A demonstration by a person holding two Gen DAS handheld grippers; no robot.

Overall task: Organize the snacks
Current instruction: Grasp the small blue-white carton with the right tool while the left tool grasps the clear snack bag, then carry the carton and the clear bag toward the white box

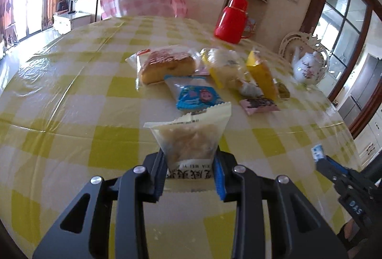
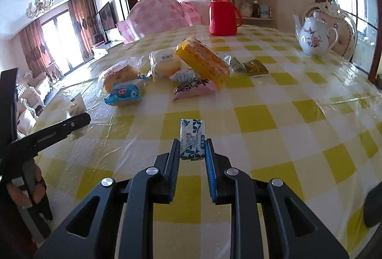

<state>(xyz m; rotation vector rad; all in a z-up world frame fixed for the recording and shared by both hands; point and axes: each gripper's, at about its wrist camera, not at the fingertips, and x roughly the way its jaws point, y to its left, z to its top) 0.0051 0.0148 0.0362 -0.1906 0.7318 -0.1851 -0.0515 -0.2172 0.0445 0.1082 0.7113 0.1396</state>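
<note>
- Clamping a clear packet of pale crumbly snack (image 1: 191, 139), the left gripper (image 1: 191, 177) hangs over the yellow-and-white checked plastic tablecloth (image 1: 71, 115).
- Right gripper (image 2: 192, 151) pinches a small blue-and-white wrapped bar (image 2: 192, 139).
- Ahead of both: a heap of wrapped cakes (image 2: 167, 68).
- Beyond the heap, a red plastic flask (image 2: 223, 13); far right, a white floral teapot (image 2: 315, 37).
</note>
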